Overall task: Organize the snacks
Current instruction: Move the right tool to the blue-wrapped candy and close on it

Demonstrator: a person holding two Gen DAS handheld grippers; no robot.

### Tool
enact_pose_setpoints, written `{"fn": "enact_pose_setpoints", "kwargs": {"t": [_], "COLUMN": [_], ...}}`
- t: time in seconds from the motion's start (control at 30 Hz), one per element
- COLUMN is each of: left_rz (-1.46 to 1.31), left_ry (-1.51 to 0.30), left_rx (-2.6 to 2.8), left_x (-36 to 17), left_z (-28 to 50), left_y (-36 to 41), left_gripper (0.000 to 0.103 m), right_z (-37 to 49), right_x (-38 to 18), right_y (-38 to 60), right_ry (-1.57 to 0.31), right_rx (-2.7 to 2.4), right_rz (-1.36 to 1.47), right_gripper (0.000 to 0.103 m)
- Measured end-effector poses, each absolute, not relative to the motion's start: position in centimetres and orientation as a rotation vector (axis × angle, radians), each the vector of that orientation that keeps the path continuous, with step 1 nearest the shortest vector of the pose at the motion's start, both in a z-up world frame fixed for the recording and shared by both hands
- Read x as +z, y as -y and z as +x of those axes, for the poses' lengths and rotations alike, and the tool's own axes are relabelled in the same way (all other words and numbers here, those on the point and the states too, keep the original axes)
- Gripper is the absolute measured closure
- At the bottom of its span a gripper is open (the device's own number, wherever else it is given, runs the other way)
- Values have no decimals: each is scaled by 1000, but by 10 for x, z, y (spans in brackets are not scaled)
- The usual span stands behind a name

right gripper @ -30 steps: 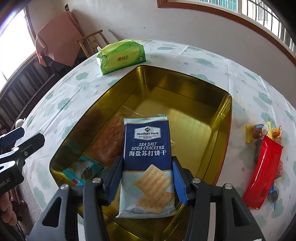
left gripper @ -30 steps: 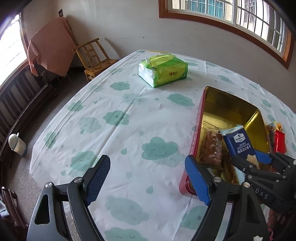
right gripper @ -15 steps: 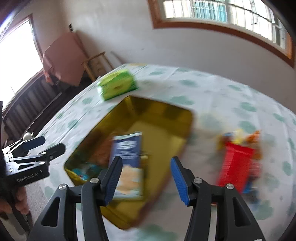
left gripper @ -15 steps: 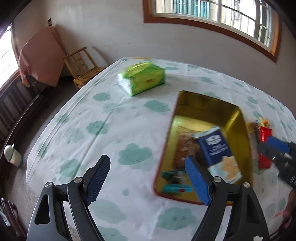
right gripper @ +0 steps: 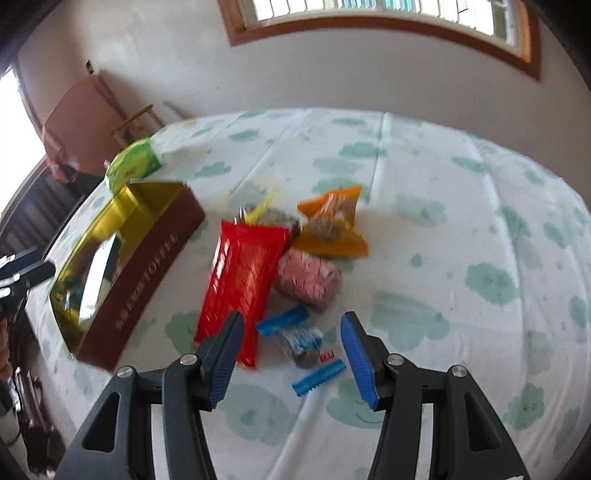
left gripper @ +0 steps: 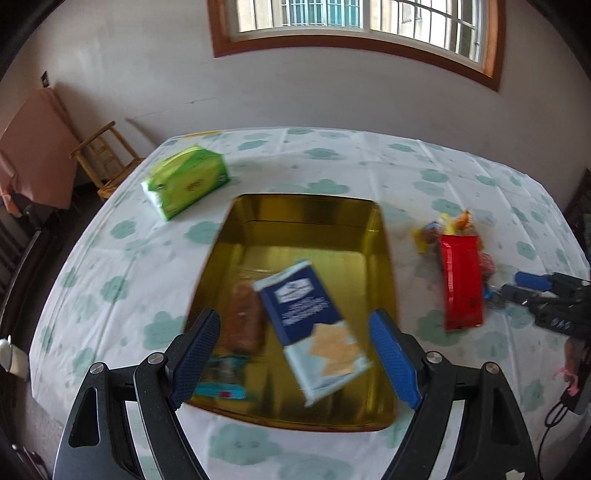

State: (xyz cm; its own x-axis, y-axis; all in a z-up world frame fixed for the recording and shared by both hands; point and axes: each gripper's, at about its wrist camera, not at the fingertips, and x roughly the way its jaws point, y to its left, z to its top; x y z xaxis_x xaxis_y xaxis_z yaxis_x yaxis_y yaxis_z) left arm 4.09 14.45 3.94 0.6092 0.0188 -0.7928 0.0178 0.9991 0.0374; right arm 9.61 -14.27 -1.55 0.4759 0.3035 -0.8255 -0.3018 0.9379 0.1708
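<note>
A gold-lined tin [left gripper: 314, 218] with red-brown outer walls [right gripper: 147, 280] sits on the cloud-print tablecloth. Inside lie a blue soda cracker pack [left gripper: 314, 328], a brown snack pack [left gripper: 245, 321] and a small teal-edged pack [left gripper: 221, 384]. My left gripper [left gripper: 295, 358] hovers open above the tin's near end, holding nothing. To the tin's right lies a pile: a long red pack [right gripper: 243, 280], an orange pack [right gripper: 332, 225], a pink pack [right gripper: 308, 278] and a small blue-ended pack [right gripper: 301, 343]. My right gripper [right gripper: 291, 354] stands open over that blue-ended pack, empty.
A green tissue pack [left gripper: 186, 181] rests on the table beyond the tin's far left corner. A wooden chair [left gripper: 105, 158] and a pink-draped object [left gripper: 35, 151] stand off the table's far left. A wall with a window [left gripper: 354, 22] is behind.
The right gripper let go of the cracker pack, which now lies in the tin, and swung right over the snack pile. The left gripper moved right, over the tin.
</note>
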Motion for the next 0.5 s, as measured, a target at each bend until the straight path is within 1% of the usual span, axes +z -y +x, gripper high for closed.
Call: {"fn": "enact_pose_setpoints", "kwargs": {"t": [0.3,0.33,0.37,0.43,0.5], "left_rz": [118,122,126,140,147], "left_ry": [-933,-937,-939,-946,-953], "left_rx": [-78,-84,-90,-102,-115], "left_x": [37,36,36,33,29], "left_z": [57,59,60,63,66], "left_y": [-86,-81,-76,-65,-56], "left_gripper": [22,22,22,22,22], "right_z": [102,102,100,97,94], "right_x": [-45,-48,-49,-52,-52], "right_y": [135,136,137,136,135], "right_ry": [-998,-991,-983,-962,-946], "right_rx": [444,440,435,431,433], "right_rz": [-127,-129,-130,-144,-154], "right_gripper": [48,50,58,61,68]}}
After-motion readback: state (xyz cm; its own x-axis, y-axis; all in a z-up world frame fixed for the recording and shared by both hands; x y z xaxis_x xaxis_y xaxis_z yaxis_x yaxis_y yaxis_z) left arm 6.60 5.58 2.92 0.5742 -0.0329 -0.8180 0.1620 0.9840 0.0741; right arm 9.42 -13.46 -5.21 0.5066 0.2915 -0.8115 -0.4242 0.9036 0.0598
